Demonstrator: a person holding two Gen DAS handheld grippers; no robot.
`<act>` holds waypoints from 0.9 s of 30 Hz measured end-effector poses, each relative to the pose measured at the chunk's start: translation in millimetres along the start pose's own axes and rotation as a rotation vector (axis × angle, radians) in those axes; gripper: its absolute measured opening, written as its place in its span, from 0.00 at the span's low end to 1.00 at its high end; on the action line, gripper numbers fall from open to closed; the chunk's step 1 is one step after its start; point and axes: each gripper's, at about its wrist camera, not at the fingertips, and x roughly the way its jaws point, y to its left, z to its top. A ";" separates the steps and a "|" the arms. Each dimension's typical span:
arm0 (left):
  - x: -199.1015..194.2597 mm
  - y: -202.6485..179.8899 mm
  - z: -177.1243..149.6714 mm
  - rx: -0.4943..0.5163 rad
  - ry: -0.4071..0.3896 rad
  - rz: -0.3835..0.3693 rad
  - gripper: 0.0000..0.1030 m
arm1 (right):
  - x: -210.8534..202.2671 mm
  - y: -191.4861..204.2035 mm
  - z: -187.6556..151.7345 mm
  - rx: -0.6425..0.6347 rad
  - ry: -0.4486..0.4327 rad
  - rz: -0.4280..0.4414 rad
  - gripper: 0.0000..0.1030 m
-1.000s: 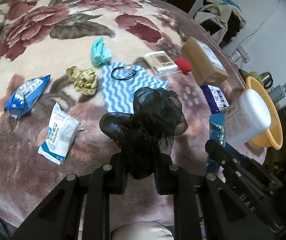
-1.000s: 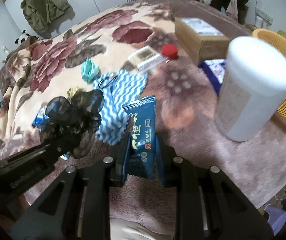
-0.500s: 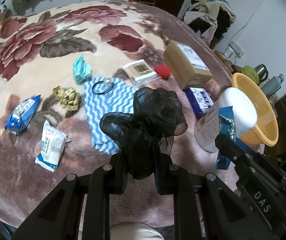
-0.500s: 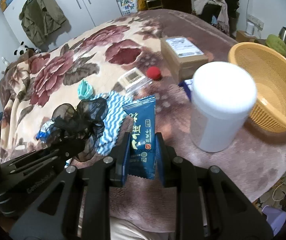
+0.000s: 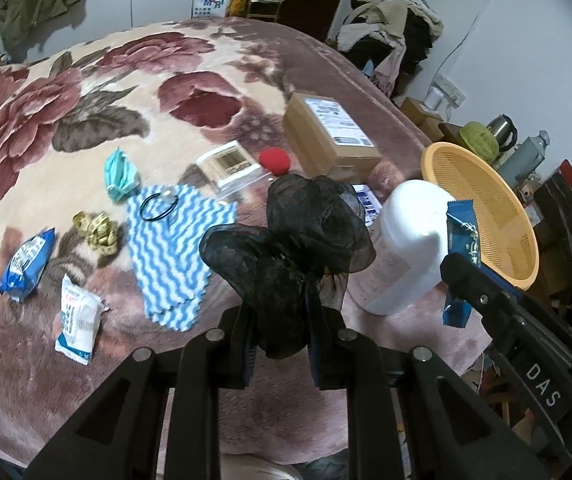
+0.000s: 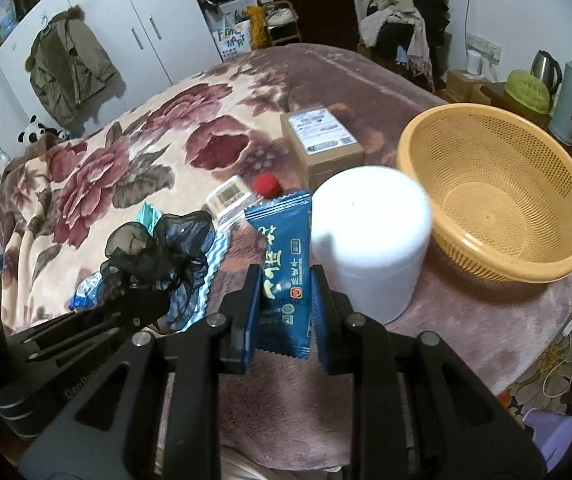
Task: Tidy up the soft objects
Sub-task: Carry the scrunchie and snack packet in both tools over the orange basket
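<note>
My left gripper [image 5: 280, 312] is shut on a black gauze bow [image 5: 290, 240] and holds it above the flowered blanket. The bow also shows in the right wrist view [image 6: 158, 256]. My right gripper [image 6: 286, 296] is shut on a dark blue packet [image 6: 286, 276], held upright above the blanket beside a white jar [image 6: 370, 244]; the packet also shows in the left wrist view [image 5: 460, 264]. An orange basket [image 6: 498, 188] stands at the right, empty. A blue-and-white wavy cloth [image 5: 170, 252], a teal mask [image 5: 120, 176] and a red ball [image 5: 274, 160] lie on the blanket.
A cardboard box [image 5: 326, 136], a clear box with a barcode [image 5: 232, 166], a yellow tape measure [image 5: 96, 232], a black hair tie [image 5: 158, 208], a white packet [image 5: 76, 320] and a blue packet [image 5: 26, 264] lie on the blanket. The bed edge runs right of the basket.
Both grippers have risen and drawn back with their loads. The basket and white jar have come further into both views.
</note>
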 end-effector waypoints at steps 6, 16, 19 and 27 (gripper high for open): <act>1.9 -23.0 11.5 0.031 -0.008 -0.026 0.19 | -6.9 -15.9 10.4 0.018 -0.024 -0.020 0.24; 4.8 -74.8 41.0 0.106 -0.028 -0.089 0.19 | -16.7 -48.4 32.2 0.065 -0.063 -0.064 0.24; 6.4 -92.7 48.9 0.130 -0.030 -0.113 0.19 | -17.4 -57.4 36.2 0.076 -0.070 -0.080 0.24; 17.7 -134.3 64.0 0.179 -0.017 -0.161 0.19 | -22.9 -90.5 50.4 0.131 -0.094 -0.132 0.24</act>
